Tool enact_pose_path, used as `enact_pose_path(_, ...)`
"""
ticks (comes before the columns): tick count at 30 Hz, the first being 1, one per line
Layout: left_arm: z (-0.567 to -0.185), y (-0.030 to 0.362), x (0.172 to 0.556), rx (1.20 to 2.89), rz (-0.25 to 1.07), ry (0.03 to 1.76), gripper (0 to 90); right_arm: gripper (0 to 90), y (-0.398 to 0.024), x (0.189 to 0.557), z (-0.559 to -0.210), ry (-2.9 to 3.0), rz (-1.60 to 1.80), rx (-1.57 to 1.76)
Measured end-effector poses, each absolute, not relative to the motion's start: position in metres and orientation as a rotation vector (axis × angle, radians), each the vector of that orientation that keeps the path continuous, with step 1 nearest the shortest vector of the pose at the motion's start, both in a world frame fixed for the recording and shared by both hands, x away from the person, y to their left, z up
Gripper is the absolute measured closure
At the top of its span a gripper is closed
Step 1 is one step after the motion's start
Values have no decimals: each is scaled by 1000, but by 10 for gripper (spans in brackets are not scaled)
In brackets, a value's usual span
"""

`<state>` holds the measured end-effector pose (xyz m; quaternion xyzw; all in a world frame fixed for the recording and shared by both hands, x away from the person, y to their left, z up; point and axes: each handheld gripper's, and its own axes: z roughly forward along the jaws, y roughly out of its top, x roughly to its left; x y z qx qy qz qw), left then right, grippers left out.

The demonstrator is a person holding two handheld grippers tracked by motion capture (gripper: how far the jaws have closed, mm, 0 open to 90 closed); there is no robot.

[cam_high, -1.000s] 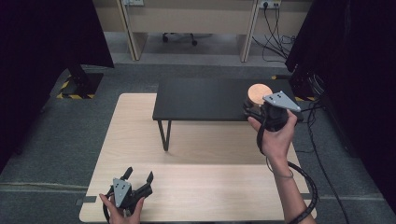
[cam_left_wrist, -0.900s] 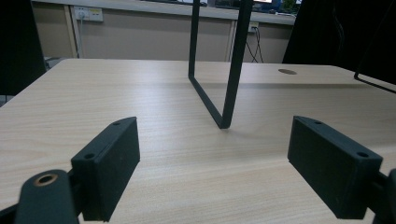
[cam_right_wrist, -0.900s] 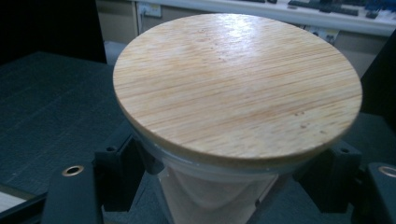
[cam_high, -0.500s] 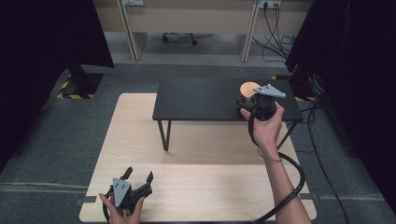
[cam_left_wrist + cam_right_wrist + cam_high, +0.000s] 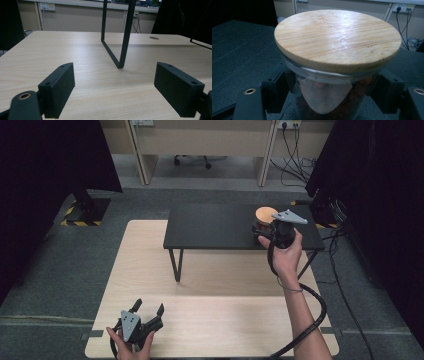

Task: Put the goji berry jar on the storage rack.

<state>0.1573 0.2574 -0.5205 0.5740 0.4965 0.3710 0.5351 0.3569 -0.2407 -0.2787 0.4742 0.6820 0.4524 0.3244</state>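
Pale striped wood lid [image 5: 337,40] on a clear glass jar [image 5: 329,100], reddish bits inside; black shelf [image 5: 215,227], light wood-grain counter [image 5: 220,320].

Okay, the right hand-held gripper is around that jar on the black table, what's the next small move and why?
Probably close the right hand-held gripper on the glass jar. Its jaws already flank the jar's body below the wooden lid, seemingly not yet squeezing, so a firm grip should come before any lift off the black table.

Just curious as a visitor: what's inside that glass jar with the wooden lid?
Through the jar's glass, reddish-brown pieces show, too blurred to name. The wooden lid covers the top, and the right gripper's jaws flank the sides, hiding the rest.
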Motion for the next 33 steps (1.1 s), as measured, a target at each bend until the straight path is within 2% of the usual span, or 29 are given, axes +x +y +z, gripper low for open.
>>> enact_pose_path(18, -521, 258, 157, 1365, 886, 1183, 163, 257, -239, 356, -280, 1771, 1191, 1256)
enact_pose_path(20, -521, 258, 157, 1360, 883, 1185, 162, 232, -237, 354, -281, 1759, 1182, 1249)
enact_pose_path(21, -521, 258, 157, 1357, 882, 1186, 162, 151, -235, 351, -282, 1734, 1178, 1250)
enact_pose_path(22, -521, 258, 157, 1357, 882, 1186, 162, 115, -235, 350, -282, 1732, 1175, 1254)
enact_pose_path(24, -521, 258, 157, 1361, 883, 1185, 162, 86, -235, 348, -281, 1728, 1171, 1256)
enact_pose_path(26, -521, 258, 157, 1365, 885, 1184, 162, 20, -238, 343, -279, 1731, 1182, 1252)
enact_pose_path(33, -521, 258, 157, 1367, 888, 1183, 162, 4, -246, 321, -280, 1704, 1212, 1215)
